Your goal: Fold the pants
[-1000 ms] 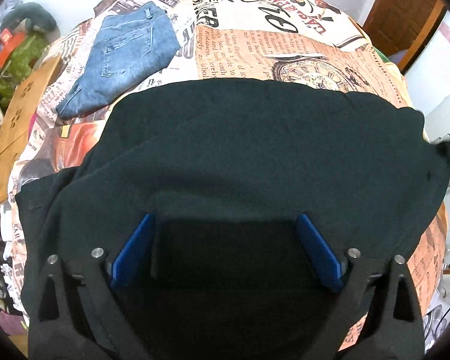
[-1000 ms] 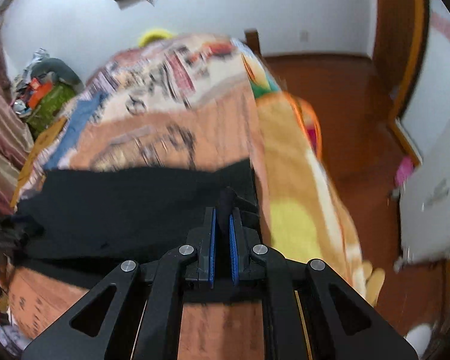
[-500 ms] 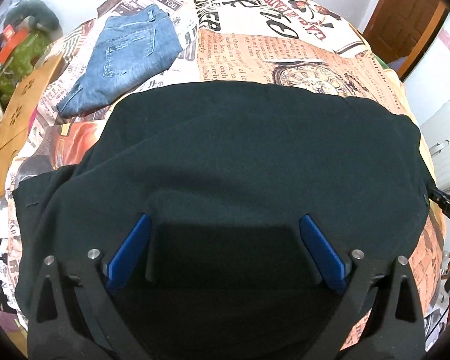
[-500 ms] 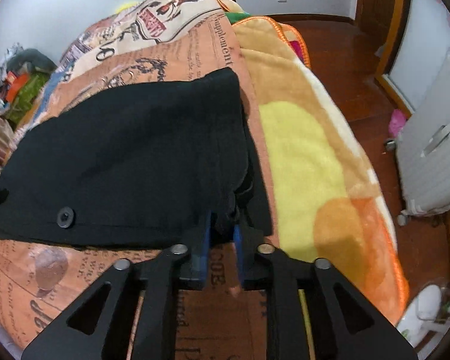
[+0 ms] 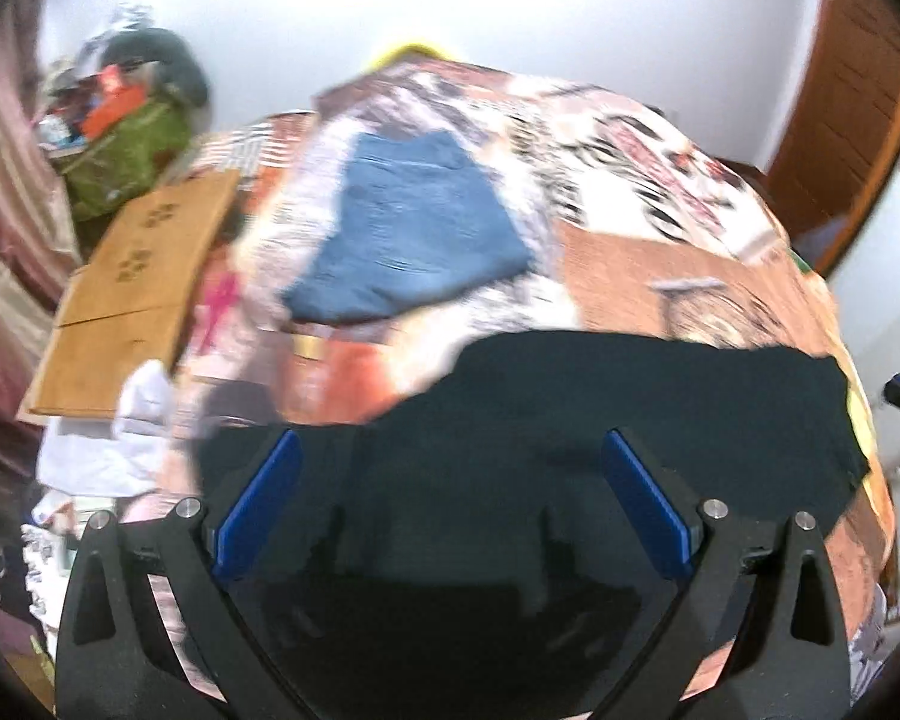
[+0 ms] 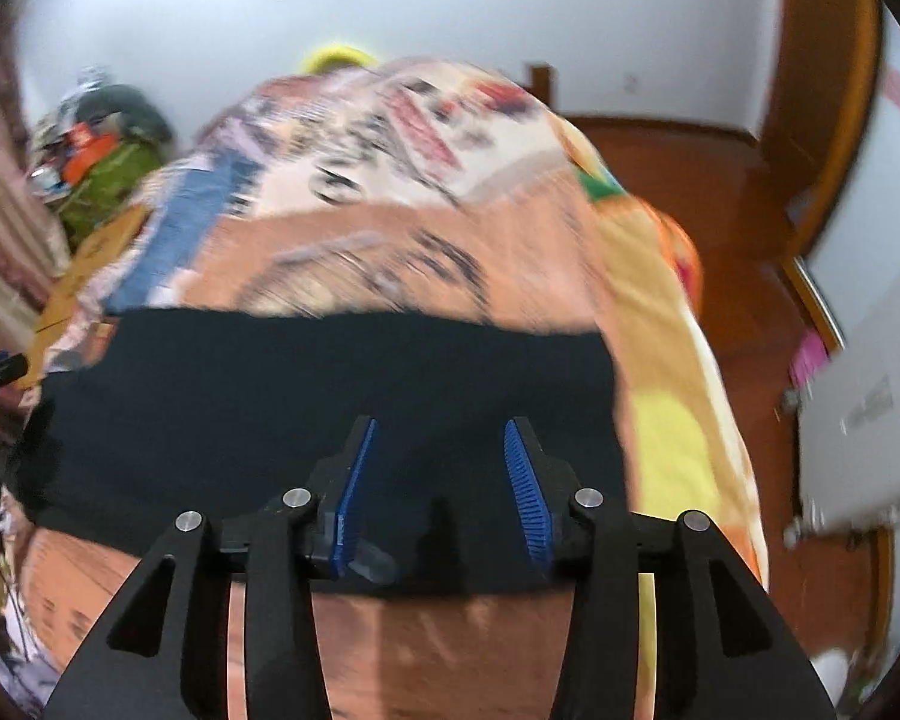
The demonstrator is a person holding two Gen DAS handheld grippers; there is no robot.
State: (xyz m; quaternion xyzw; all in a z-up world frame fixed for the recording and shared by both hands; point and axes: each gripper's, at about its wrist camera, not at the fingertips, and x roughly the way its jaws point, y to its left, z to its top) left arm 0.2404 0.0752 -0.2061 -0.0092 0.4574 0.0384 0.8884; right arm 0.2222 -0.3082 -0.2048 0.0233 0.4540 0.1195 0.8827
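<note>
far left of the black pants (image 5: 600, 420), off the bed's edge, a green bag (image 5: 126, 162) sits among clutter, with a brown cardboard sheet (image 5: 132, 276) nearer them. folded blue jeans (image 5: 414, 228) lie beyond the pants on the printed bedspread (image 5: 660, 192). the black pants lie flat and folded across the near part of the bedspread, under both tools. the left gripper (image 5: 450, 498) hangs over the pants' left part, its 2 blue pads (image 5: 258, 504) spread wide with nothing pinched. the right gripper (image 6: 441, 486) is over the pants' near right edge, its jaws opening, the fabric below them and not squeezed. right of the pants, the yellow and orange blanket (image 6: 666, 420) falls toward the wooden floor (image 6: 708, 192).
</note>
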